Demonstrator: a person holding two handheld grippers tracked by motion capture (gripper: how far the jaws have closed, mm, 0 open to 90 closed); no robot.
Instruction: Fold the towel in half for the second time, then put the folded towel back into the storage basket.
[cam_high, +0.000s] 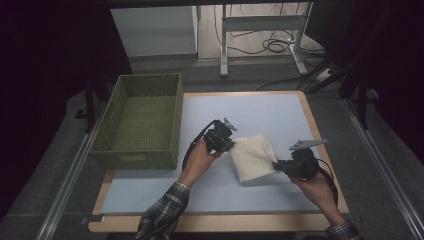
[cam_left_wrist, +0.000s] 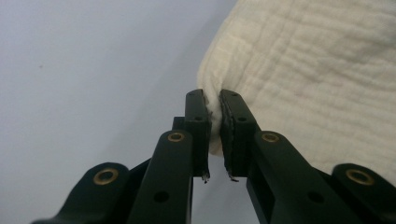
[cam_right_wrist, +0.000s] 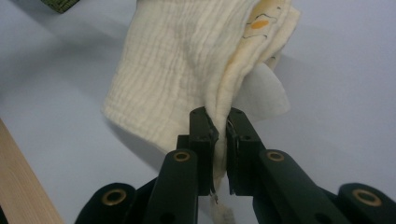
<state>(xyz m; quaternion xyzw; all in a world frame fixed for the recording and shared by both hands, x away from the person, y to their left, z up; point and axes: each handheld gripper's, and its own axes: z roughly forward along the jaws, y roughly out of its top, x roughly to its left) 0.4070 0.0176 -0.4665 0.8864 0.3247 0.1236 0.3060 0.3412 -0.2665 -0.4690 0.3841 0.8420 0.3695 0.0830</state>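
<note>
Two hand-held grippers meet over the pale grey worktop in the high view, each pinching one side of a folded cream-coloured, crinkled muslin cloth. The left hand-held gripper has the cloth's left edge, and the right hand-held gripper has its lower right corner. The cloth sits between them near the middle of the worktop, to the right of an olive-green woven rectangular basket that stands at the worktop's left edge. Checked sleeves come in from the bottom of the picture.

From the left gripper view, the left hand-held gripper has its two black jaws drawn close together on the rounded fold of the cloth, a thin strip of fabric caught between the pads. Grey worktop surface lies behind.

From the right gripper view, the right hand-held gripper is clamped on several layers of the cloth, which hangs up off the worktop and casts a shadow on it. An orange and yellow printed patch shows on an inner layer near the top. A wooden border of the worktop runs along the lower left.
</note>
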